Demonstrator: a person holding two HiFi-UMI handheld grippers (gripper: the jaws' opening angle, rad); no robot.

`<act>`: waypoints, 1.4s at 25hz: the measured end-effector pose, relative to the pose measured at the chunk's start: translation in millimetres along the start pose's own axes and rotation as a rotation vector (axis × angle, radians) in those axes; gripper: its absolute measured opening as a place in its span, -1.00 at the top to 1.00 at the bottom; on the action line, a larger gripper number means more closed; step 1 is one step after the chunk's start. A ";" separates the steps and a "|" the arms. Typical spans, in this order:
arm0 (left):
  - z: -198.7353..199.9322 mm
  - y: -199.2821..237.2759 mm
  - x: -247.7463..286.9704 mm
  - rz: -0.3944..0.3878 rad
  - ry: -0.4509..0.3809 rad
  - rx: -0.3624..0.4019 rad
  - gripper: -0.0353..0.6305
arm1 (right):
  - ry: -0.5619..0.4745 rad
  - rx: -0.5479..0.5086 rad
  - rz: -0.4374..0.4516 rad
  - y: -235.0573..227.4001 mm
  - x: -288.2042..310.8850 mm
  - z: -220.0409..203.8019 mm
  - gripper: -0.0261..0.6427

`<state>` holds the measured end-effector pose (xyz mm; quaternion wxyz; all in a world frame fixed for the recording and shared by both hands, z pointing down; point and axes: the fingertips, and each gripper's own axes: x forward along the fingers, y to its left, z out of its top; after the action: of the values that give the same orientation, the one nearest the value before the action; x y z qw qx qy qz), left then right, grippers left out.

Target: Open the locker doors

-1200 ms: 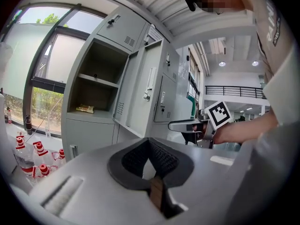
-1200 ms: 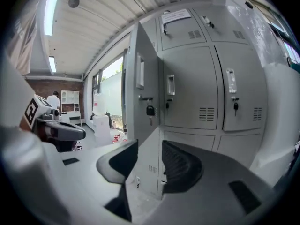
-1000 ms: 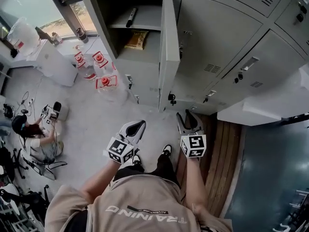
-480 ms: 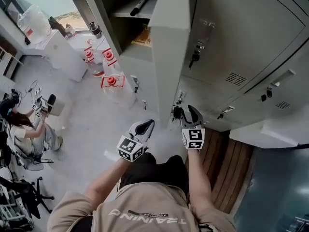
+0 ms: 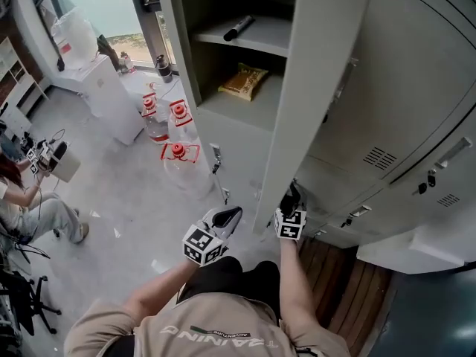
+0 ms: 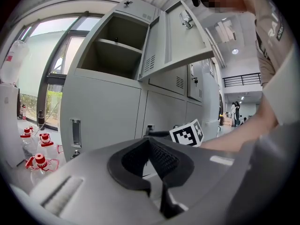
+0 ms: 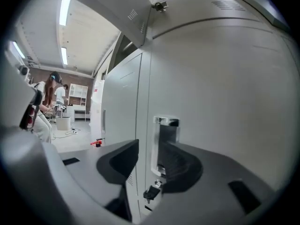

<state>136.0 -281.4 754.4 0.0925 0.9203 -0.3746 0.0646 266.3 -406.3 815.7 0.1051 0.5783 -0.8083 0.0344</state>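
The lower locker door [image 7: 211, 102] in front of you is closed. It sits low in the bank, below the upper door [image 5: 320, 88], which already stands swung open. It looks like painted sheet steel, so expect it to be stiff, light on its hinges and too smooth to grip anywhere on the flat face. Take it at the recessed handle [image 7: 167, 139], hooking a jaw behind its lip. A key [image 7: 151, 191] hangs in the lock just beneath, so keep clear of it, since the latch may need a firm tug.

Your right gripper [image 7: 147, 156] is close up to that handle with its jaws apart and holding nothing. The handle lies just ahead, toward the right jaw. Your left gripper [image 5: 223, 218] hangs to the left, jaws together and empty.

Further out, the open compartment holds a snack bag [image 5: 244, 82] and a marker [image 5: 239, 27]. On the grey floor [image 5: 126, 192] to the left stand water bottles [image 5: 181, 166], and a seated person [image 5: 30, 199] is at far left, well apart.
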 end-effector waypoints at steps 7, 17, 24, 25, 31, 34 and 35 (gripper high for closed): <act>0.3 5.2 -11.7 -0.002 0.029 0.000 0.88 | 0.038 0.028 0.029 0.2 6.6 -16.2 0.63; 20.8 -26.6 -46.5 -0.043 0.091 -0.043 0.88 | 0.073 0.073 0.156 43.2 -98.6 -14.7 0.68; 29.0 -60.3 -70.9 -0.079 0.155 -0.069 0.88 | 0.124 0.121 0.083 32.3 -203.5 -41.3 0.71; 29.4 -64.5 -73.8 -0.082 0.163 -0.075 0.88 | 0.139 0.127 0.068 29.0 -215.8 -45.8 0.71; 38.2 -76.5 -88.1 -0.062 0.201 -0.108 0.88 | 0.220 0.181 -0.024 0.3 -270.0 -60.7 0.71; 53.6 -79.4 -93.0 -0.038 0.205 -0.122 0.88 | 0.251 0.211 -0.069 -14.5 -290.1 -56.1 0.71; 60.6 -81.2 -93.2 -0.036 0.201 -0.123 0.88 | 0.258 0.218 -0.082 -18.0 -295.5 -53.0 0.71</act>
<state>129.7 -174.5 667.8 0.1869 0.9083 -0.3503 0.1318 381.5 -128.7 804.3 0.1461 0.6096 -0.7553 0.1915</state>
